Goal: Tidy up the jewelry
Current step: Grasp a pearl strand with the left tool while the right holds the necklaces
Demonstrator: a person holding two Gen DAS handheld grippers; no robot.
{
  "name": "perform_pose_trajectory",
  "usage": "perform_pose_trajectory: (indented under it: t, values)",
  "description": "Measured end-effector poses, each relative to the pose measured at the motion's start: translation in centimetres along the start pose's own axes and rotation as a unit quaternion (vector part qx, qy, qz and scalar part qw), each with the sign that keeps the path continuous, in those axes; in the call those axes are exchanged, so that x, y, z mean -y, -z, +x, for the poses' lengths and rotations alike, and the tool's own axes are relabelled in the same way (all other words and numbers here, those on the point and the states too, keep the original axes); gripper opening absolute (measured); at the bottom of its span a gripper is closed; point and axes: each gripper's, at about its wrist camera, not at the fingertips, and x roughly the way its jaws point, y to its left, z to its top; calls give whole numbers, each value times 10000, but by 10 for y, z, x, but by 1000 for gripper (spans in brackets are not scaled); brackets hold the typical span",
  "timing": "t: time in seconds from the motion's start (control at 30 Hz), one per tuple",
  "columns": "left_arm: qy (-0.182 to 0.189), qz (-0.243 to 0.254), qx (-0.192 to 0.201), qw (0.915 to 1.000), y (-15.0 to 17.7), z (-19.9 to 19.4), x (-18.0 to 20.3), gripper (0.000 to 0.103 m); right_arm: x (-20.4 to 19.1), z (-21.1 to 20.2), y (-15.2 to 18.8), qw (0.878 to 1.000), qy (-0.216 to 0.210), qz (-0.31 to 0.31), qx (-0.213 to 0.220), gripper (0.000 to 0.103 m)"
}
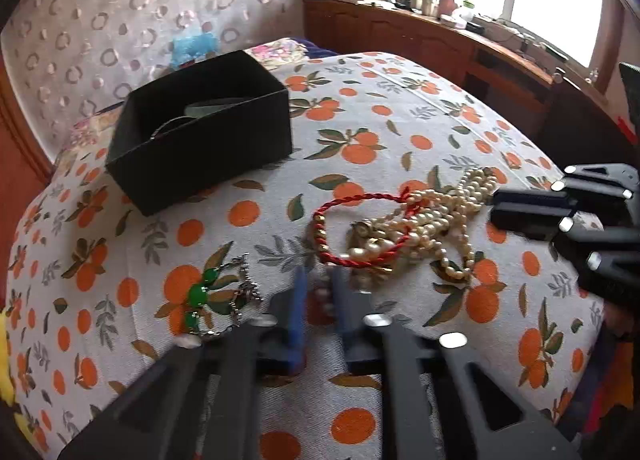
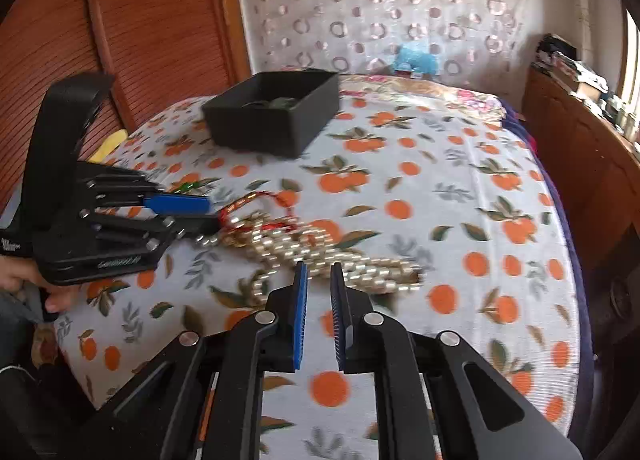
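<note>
Both tongs parted beside pearl tangle; black box beyond.

Lighting: daylight from window, far right, blown out to white. Bedspread evenly lit; box casts a soft shadow at its base. Blur: pearls smeared in right wrist view; near fingers soft in left wrist view. Distortion: 2 fisheye frames, edges bowed, corners black.
</note>
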Motion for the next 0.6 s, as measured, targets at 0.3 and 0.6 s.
perform_pose_trajectory:
  t: [0.3, 0.6]
  values:
    - [-26, 11, 77, 10000, 2, 0, 1, 7, -9, 26, -3, 9994, 109, 136, -305, 24]
    - [-1, -50, 207, 9998, 4, -8, -3, 7, -7, 30, -3, 9982, 401, -126, -417, 6]
